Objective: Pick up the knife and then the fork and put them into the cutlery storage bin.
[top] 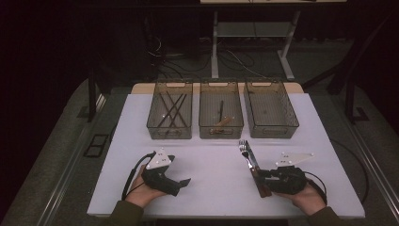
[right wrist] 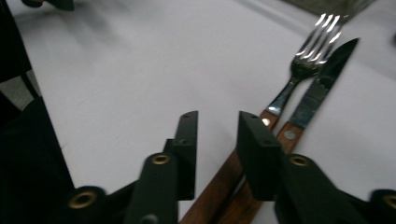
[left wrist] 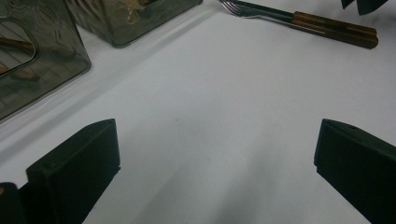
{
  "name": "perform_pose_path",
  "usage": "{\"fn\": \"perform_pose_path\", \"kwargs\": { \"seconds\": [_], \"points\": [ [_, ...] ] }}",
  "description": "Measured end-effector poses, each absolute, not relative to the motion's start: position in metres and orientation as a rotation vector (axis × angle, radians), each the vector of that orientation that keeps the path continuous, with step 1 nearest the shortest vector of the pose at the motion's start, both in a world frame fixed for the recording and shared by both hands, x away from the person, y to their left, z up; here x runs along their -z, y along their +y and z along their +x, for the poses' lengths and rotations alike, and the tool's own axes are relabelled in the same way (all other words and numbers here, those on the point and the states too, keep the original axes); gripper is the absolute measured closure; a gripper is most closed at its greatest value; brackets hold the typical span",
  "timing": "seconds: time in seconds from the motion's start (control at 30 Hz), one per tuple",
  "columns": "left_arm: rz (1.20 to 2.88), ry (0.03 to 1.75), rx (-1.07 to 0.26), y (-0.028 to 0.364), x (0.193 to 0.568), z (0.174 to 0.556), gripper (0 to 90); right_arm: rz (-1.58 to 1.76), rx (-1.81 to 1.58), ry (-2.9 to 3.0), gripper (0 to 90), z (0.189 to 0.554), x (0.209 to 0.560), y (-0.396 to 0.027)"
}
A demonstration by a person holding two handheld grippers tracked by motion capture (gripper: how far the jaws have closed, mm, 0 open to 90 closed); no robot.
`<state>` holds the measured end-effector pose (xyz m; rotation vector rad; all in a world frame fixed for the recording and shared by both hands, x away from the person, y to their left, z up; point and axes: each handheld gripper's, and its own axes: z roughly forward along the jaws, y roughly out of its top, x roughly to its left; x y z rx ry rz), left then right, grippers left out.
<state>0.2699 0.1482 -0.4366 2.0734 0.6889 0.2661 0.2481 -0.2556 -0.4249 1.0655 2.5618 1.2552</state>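
Now, table edge: the white table [top: 211,188] ended just behind both hands, with dark floor past it on either side.
Open room: a broad bare stretch of tabletop lay between the two claws, and another strip ran between the cutlery and the bins.
Far boundary: three clear bins [top: 221,115] stood in a row along the far side, near the fork's tines.
Left claw [top: 181,183]: released, jaws spread wide over bare table, well apart from the cutlery.
Right claw [right wrist: 217,154]: jaws drawn narrow around the fork handle, low over the table; whether the pads pressed the wood, I couldn't tell.
Fork [right wrist: 303,60]: lying flat at front right of the table, shiny tines pointing toward the bins, brown wooden handle with a metal rivet running back between the right jaws.
Knife [right wrist: 327,79]: just beside the fork and parallel to it, dark blade, matching riveted wooden handle passing under the right jaw.
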Motion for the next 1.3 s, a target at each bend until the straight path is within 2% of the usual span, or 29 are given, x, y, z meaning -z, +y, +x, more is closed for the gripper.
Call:
{"fn": "perform_pose_path", "kwargs": {
  "seconds": [0.27,1.3],
  "points": [
    [2.07,0.689,-0.265,0.149,0.437,0.27,0.0,1.013,-1.229,2.653,89.4,0.247,0.431,-0.246],
    [2.072,0.685,-0.259,0.148,0.436,0.27,0.0,0.963,-1.025,2.742,89.4,0.244,0.443,-0.235]
  ]
}}
